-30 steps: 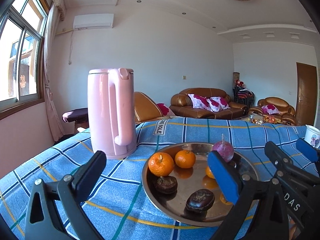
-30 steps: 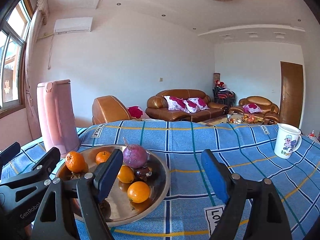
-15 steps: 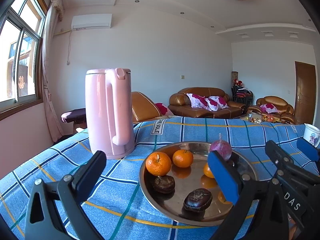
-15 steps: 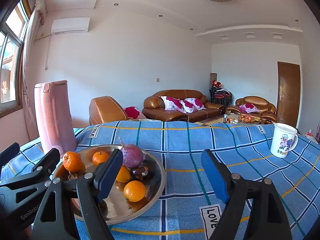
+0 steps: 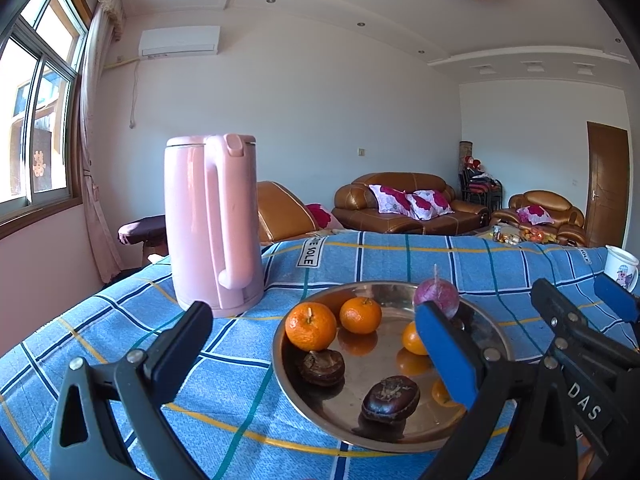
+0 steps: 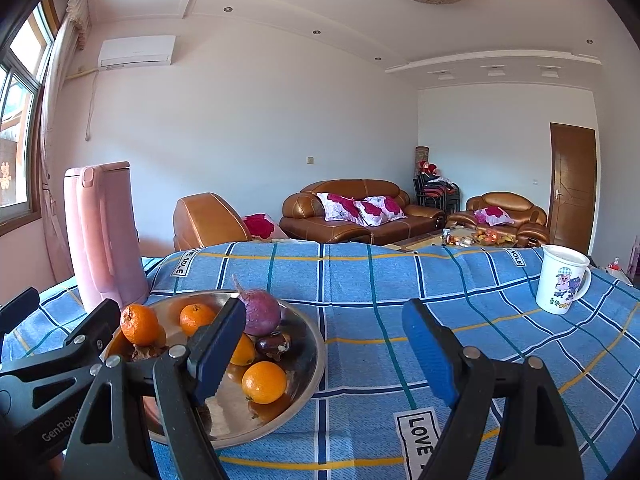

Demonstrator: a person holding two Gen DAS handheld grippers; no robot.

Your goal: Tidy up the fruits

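A round metal plate [image 5: 304, 396] [image 6: 308, 364] sits on the blue plaid tablecloth. It holds several oranges [image 5: 311, 326] [image 6: 264, 382], a purple round fruit [image 5: 438, 298] [image 6: 261, 311] and dark brown fruits [image 5: 390, 398] [image 6: 273, 346]. My left gripper [image 5: 316, 348] is open and empty, held low in front of the plate's left side. My right gripper [image 6: 324, 346] is open and empty, just right of the plate; it also shows in the left wrist view [image 5: 580, 320].
A tall pink kettle [image 5: 214, 222] [image 6: 103, 236] stands left of the plate. A white printed mug [image 6: 562, 284] [image 5: 620, 266] stands at the table's far right. Brown sofas and a door lie beyond the table.
Both views have shifted slightly; the plate and kettle sit a little further left in frame. Both grippers stay open and empty.
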